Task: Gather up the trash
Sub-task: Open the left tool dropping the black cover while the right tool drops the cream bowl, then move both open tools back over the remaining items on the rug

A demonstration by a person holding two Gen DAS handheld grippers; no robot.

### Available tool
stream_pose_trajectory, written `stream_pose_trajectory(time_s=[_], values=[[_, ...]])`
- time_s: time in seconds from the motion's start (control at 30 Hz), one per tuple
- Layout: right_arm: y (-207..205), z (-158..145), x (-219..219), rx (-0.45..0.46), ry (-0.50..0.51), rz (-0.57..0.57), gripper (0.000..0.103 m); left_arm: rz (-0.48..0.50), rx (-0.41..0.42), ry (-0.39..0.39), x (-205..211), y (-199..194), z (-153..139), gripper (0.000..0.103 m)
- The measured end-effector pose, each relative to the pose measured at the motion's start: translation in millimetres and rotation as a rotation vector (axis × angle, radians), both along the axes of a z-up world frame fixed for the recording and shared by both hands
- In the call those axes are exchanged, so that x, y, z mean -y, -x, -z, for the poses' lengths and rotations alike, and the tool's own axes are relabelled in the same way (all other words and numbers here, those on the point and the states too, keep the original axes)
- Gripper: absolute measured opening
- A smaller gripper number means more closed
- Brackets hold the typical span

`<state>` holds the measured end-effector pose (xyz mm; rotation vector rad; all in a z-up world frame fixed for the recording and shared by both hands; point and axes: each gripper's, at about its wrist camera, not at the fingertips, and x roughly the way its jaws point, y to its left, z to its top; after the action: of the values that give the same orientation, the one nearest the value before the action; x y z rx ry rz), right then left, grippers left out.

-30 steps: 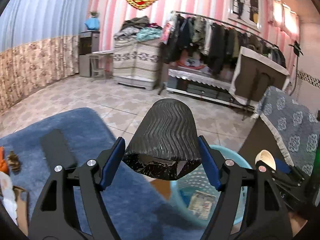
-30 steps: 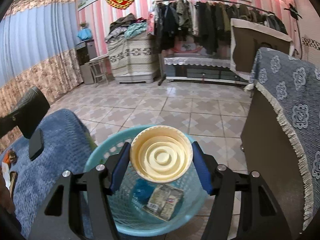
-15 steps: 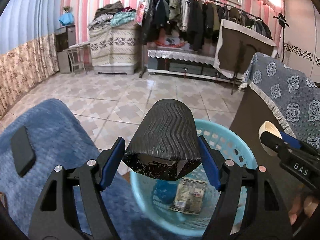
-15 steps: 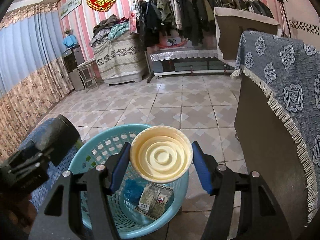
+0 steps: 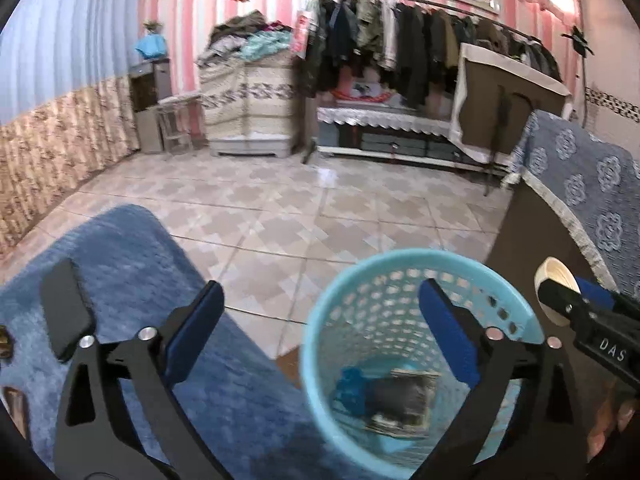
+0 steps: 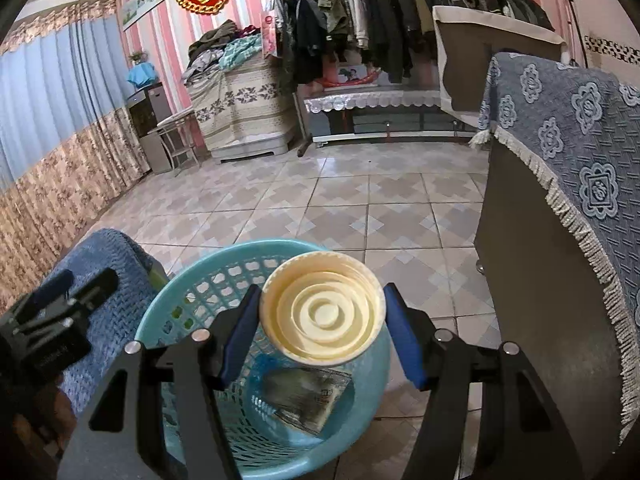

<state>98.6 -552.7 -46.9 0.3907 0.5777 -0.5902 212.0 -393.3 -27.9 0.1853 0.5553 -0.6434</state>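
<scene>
Holding a cream cup (image 6: 322,317) above the basket (image 6: 192,280) in the right hand-held gripper (image 6: 320,332); left hand-held gripper (image 5: 320,338) spread wide, empty.
Releasing toward the far right rim could bounce the cup onto the floor (image 6: 360,208).

A blue rug (image 5: 132,280) lies on the tiled floor (image 5: 320,208); a phone (image 5: 66,314) rests on it. Clothes rack (image 6: 400,24) behind.

Turquoise lattice basket (image 6: 192,300), cream ringed cup (image 6: 322,316) — pink-striped wall (image 6: 256,0).

I read "DAS" in white letters on the right gripper (image 5: 576,312) body, left wrist view. Wall ornament and basket wrappers: lettering too blurred for me to read.
</scene>
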Motion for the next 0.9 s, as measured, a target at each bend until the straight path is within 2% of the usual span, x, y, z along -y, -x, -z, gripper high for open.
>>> stream_pose_trajectory(time_s=[0.27,0.37,0.4,0.63,0.7,0.9], values=[[-29.8,11.9,-15.6,-0.039,-0.002,-0.043,0.062,-0.082,0.01,0.015,-39.9,-17.8,-11.6,0.097],[-33.0,9.0,-22.5,-0.029,0.015,-0.045,0.08,-0.107,0.01,0.025,-54.1,-19.9,-14.4,0.097],[-34.7,7.0,-25.9,-0.032,0.029,-0.047,0.083,-0.114,0.012,0.026,-57.6,-19.7,-14.9,0.097],[-43.5,2.9,-37.2,-0.066,0.072,-0.057,0.09,-0.155,0.032,0.029,-84.3,-16.0,-22.5,0.097],[-42.3,0.4,-39.7,-0.059,0.081,-0.055,0.098,-0.167,0.034,0.034,-93.1,-14.2,-26.0,0.097],[-40.9,-11.6,-55.0,-0.021,0.086,-0.071,0.098,-0.207,0.06,0.033,-126.0,-6.0,-37.4,0.097]])
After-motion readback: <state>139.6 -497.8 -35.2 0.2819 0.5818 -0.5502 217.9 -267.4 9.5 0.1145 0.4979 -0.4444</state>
